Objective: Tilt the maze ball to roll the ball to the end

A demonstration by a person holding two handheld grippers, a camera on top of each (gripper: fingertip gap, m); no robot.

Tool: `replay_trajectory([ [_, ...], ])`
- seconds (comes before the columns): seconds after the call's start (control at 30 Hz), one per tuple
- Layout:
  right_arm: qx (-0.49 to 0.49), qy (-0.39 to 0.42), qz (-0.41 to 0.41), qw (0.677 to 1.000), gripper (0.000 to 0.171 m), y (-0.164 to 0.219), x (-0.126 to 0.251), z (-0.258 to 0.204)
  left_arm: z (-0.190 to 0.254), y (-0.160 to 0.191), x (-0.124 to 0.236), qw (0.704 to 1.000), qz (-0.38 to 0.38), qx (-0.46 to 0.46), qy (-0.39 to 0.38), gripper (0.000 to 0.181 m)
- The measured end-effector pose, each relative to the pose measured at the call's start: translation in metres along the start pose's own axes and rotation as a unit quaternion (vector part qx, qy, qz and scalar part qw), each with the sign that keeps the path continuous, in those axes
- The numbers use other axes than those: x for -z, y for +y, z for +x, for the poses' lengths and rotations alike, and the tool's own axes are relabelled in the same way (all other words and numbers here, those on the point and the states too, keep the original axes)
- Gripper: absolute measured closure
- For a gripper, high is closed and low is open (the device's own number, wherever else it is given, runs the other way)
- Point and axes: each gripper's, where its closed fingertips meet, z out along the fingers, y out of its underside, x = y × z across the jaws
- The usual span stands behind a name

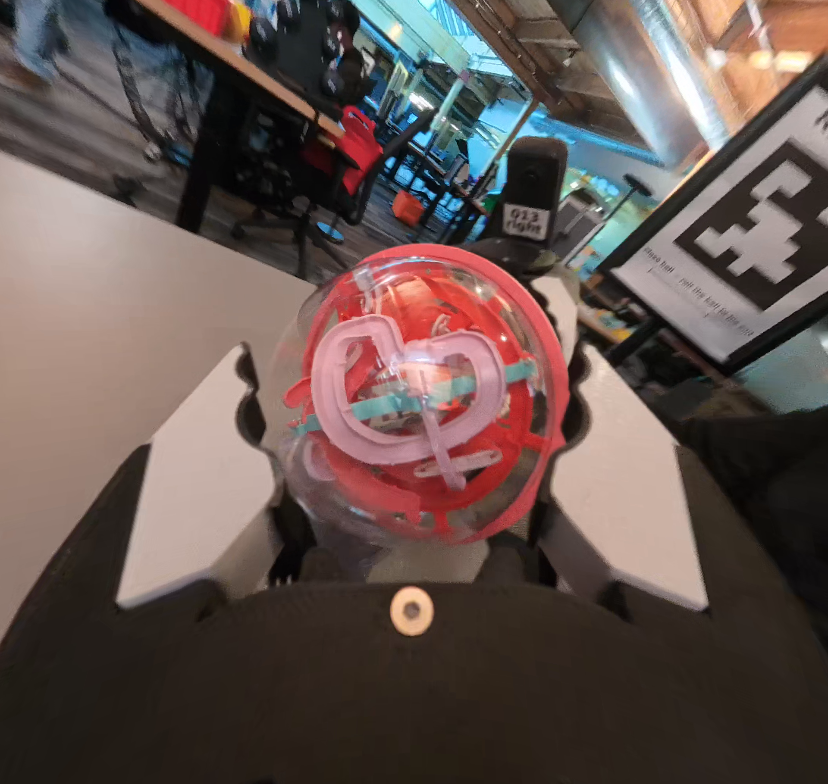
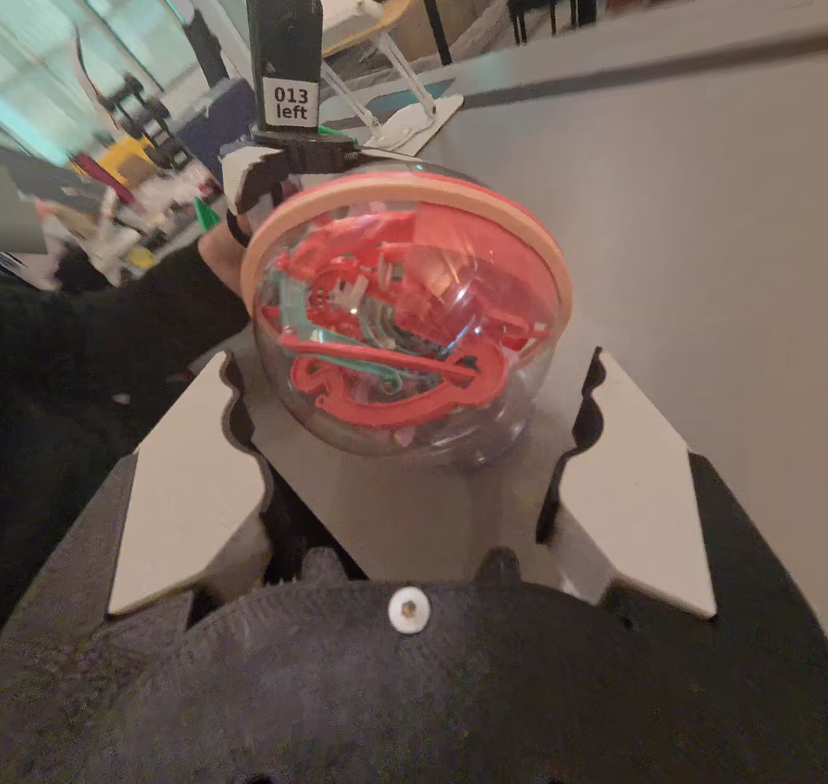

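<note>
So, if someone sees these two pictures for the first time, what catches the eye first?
The clear maze ball with red and pink tracks inside fills the middle of both views, lifted above the pale table. The left gripper clamps it on both sides. The right gripper is open around its near side.

Maze ball (image 2: pixel 403 319) fills gap ahead — bare white table (image 2: pixel 672 247) rightward, sleeve (image 2: pixel 112 337) leftward.

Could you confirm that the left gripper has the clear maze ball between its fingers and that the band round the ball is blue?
Not quite: the band is not blue but red-pink, as the left wrist view shows. The rest holds: the clear maze ball sits between the fingers of the left gripper.
</note>
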Motion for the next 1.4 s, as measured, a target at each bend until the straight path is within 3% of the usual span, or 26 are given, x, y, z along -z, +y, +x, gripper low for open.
replay_trajectory([
  [0.03, 0.048, 0.015, -0.005, 0.999, 0.026, -0.001, 0.004, -0.001, 0.006, 0.000, 0.006, 0.999, 0.006, -0.047, -0.011, 0.037],
  [0.13, 0.146, 0.031, -0.062, 0.987, 0.036, 0.008, 0.002, -0.004, 0.031, 0.018, 0.013, 0.983, -0.015, -0.182, -0.022, 0.029],
  [0.17, 0.152, 0.016, -0.066, 0.986, 0.043, 0.007, -0.001, -0.008, 0.035, 0.027, 0.010, 0.976, -0.031, -0.213, -0.030, 0.029],
  [0.23, 0.144, 0.002, -0.083, 0.986, 0.040, 0.008, -0.007, -0.008, 0.035, 0.046, -0.002, 0.966, -0.068, -0.245, -0.041, 0.033],
  [0.27, 0.138, 0.002, -0.087, 0.987, 0.040, 0.007, -0.009, -0.007, 0.033, 0.048, -0.008, 0.963, -0.067, -0.256, -0.056, 0.026],
  [0.33, 0.111, 0.005, -0.095, 0.989, 0.040, 0.006, -0.012, -0.004, 0.021, 0.041, -0.012, 0.960, -0.055, -0.260, -0.090, 0.034],
  [0.47, 0.015, -0.004, -0.106, 0.994, 0.040, 0.004, -0.018, 0.000, 0.009, 0.024, -0.011, 0.980, -0.041, -0.180, -0.076, 0.045],
  [0.8, -0.172, -0.066, -0.139, 0.973, 0.039, 0.009, -0.022, 0.013, -0.017, 0.002, -0.023, 0.995, -0.101, 0.020, -0.014, 0.045],
  [1.03, -0.096, -0.026, -0.118, 0.988, 0.026, 0.008, -0.026, 0.025, -0.051, -0.001, -0.020, 0.972, -0.117, 0.200, 0.046, 0.046],
  [1.27, -0.143, -0.044, -0.042, 0.988, 0.052, -0.003, -0.013, 0.039, -0.061, -0.002, -0.020, 0.954, -0.050, 0.280, 0.090, 0.045],
  [1.4, -0.133, -0.001, -0.072, 0.989, 0.041, -0.004, -0.009, 0.035, -0.051, 0.006, -0.027, 0.948, -0.073, 0.290, 0.109, 0.046],
])
